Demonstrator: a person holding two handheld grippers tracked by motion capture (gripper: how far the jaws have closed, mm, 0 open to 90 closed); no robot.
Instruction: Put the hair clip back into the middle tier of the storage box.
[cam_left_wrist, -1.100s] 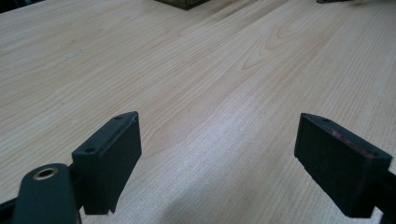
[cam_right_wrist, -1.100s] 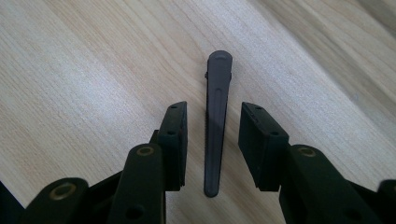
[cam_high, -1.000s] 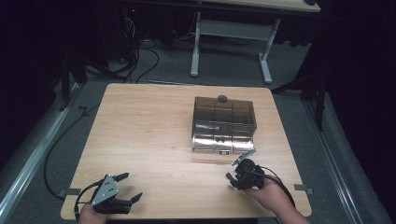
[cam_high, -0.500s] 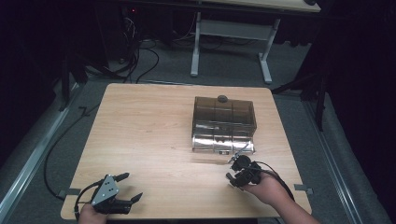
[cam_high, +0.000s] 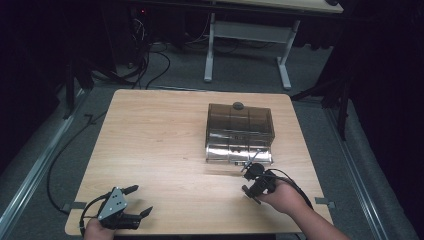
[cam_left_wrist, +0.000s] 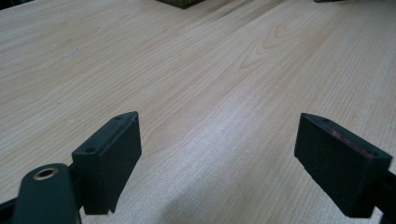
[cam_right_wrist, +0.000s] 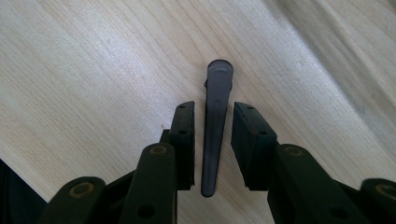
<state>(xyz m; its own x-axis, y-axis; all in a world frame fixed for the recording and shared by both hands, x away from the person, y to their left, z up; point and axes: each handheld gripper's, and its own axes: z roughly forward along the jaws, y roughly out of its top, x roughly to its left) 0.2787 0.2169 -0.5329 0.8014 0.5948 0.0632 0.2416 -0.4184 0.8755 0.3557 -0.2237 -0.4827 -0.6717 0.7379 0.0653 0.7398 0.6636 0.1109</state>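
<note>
A slim dark grey tapered piece (cam_right_wrist: 218, 84) lies flat on the wooden table (cam_high: 160, 140), just in front of a smoky see-through box (cam_high: 239, 132). My right gripper (cam_right_wrist: 212, 109) straddles it, one pad on each side with a thin gap to each. Its jaws have just been closing with the piece between them, and neither pad presses on it. From above, the right gripper (cam_high: 247, 180) sits near the box's front right corner. My left gripper (cam_high: 141, 200) rests at the table's front left, its jaws wide open over bare wood (cam_left_wrist: 217, 149).
The box has a small dark knob (cam_high: 238, 105) on its lid and stands right of the table's middle. Cables trail from both grippers off the near edge. A white desk frame (cam_high: 247, 45) and loose cables lie on the floor beyond the table.
The right gripper has edged slightly left in front of the box and its jaws look narrower. The left gripper has stayed where it was.
</note>
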